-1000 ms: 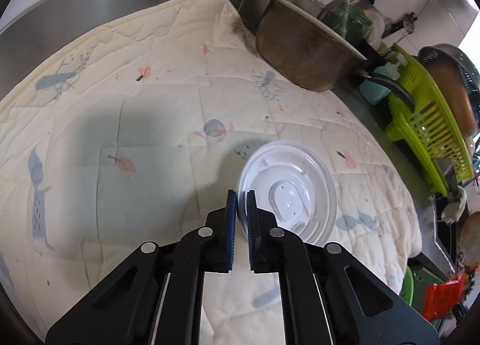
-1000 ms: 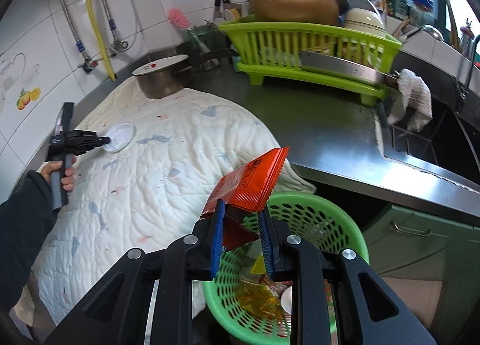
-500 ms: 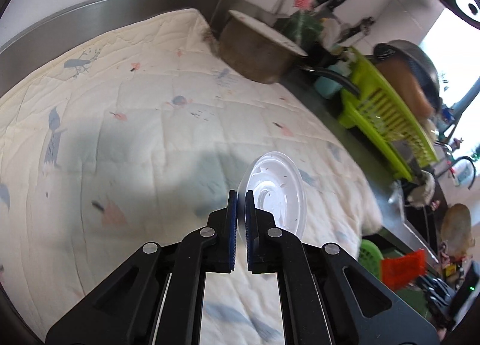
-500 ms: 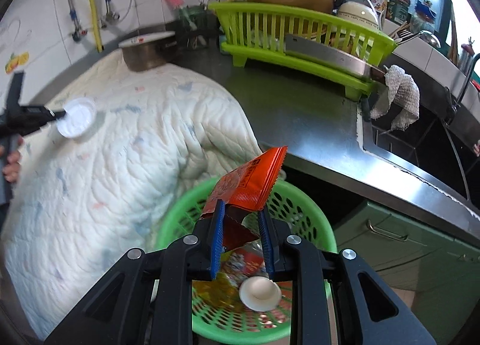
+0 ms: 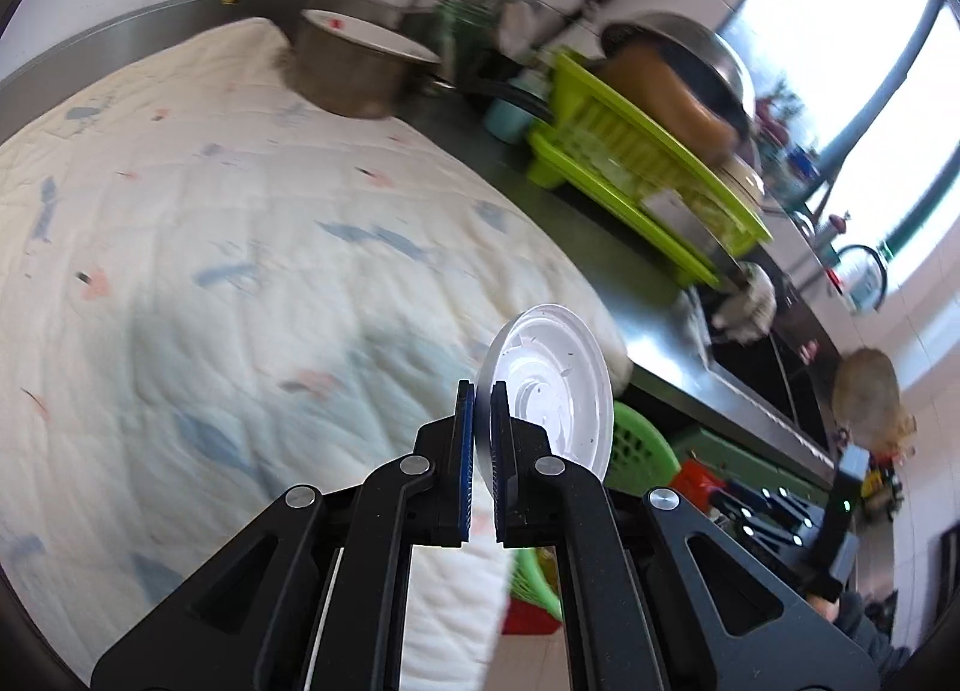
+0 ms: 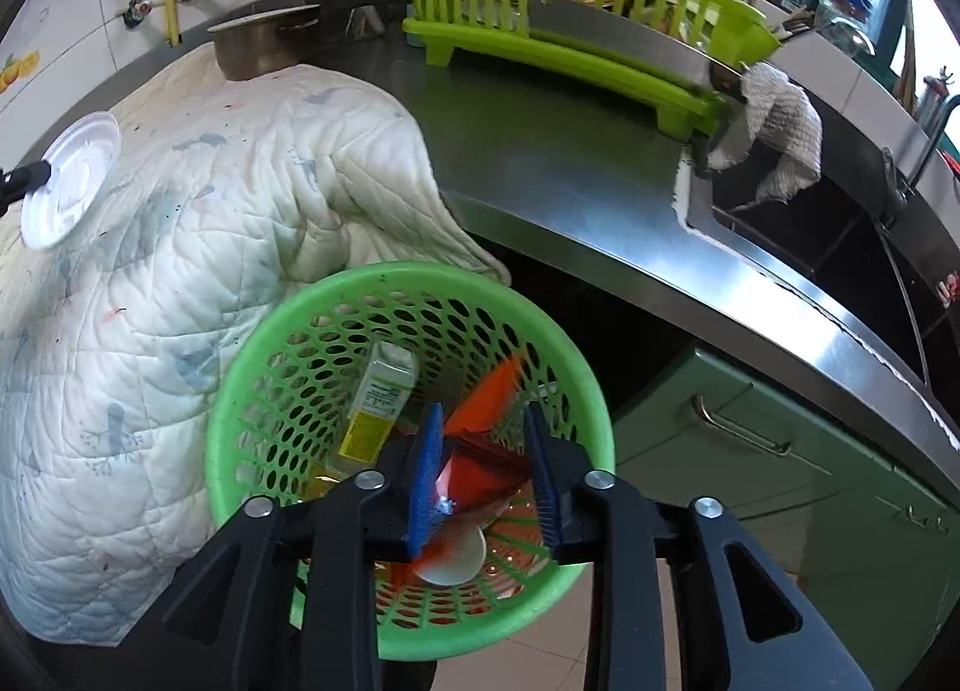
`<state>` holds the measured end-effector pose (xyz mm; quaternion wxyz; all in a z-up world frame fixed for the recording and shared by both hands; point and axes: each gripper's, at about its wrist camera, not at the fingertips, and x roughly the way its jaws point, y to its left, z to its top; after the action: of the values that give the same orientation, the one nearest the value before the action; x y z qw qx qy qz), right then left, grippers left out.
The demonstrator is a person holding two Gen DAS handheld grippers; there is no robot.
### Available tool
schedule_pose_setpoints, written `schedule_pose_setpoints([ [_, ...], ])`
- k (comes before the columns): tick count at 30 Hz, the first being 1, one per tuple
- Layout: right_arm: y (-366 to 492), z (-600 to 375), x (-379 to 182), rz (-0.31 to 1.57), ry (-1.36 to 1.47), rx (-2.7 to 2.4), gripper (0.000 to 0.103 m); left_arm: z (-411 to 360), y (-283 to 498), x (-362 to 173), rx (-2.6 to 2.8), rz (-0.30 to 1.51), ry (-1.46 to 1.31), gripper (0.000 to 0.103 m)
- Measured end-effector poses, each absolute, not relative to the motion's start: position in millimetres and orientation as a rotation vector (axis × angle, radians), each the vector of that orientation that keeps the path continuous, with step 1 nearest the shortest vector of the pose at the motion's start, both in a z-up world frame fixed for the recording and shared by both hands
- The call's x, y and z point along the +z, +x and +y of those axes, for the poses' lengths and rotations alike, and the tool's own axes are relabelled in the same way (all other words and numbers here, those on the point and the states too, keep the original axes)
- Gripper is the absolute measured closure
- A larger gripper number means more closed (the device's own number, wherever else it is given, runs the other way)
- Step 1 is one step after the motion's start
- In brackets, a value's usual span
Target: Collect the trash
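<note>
- Up above the quilt (image 5: 252,247), the left gripper (image 5: 482,409) holds a lid (image 5: 552,385) clear of the cloth, its jaws pinched nearly shut on the lid's rim.
- The lid is a thin, round disc of white translucent plastic with moulded rings; it stands on edge, tilted, and its lower edge overlaps the basket (image 5: 639,445) in the left view.
- From the right wrist view the same lid (image 6: 71,178) shows at the far left, over the quilt's (image 6: 180,247) left part, well apart from the basket (image 6: 312,331).
- Lower down, the right gripper (image 6: 485,451) points steeply down into the basket's mouth with its jaws well apart.
- A wrapper (image 6: 486,409) of shiny orange-red foil, creased, lies between the blue ridged pads (image 6: 425,469); whether it touches either pad I cannot tell.
- The basket is bright green plastic, round, with a smooth rim and walls pierced by oval holes; it stands just beside the quilt's hanging edge.
- Inside lie a clear bottle (image 6: 375,409) with a yellow label, leaning on the wall, and a small white disc (image 6: 453,562) at the bottom.
- The quilt is cream, stitched in squares, printed with blue and pink shapes, draped over a steel counter (image 6: 576,181).
</note>
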<state>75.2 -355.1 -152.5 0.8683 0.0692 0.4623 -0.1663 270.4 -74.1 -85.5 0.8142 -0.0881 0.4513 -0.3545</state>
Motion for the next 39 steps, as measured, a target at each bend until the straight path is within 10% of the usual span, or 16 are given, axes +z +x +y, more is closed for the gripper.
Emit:
schedule_pose_setpoints([
  [24, 19, -348, -105, 0.821, 0.190, -0.305, 0.045, -190, 177, -160, -0.835, 1.129, 0.080, 0.095],
  [39, 18, -331, -98, 0.796, 0.184, -0.237, 0.035, -170, 155, -130, -0.725, 1.050, 0.115, 0.043],
])
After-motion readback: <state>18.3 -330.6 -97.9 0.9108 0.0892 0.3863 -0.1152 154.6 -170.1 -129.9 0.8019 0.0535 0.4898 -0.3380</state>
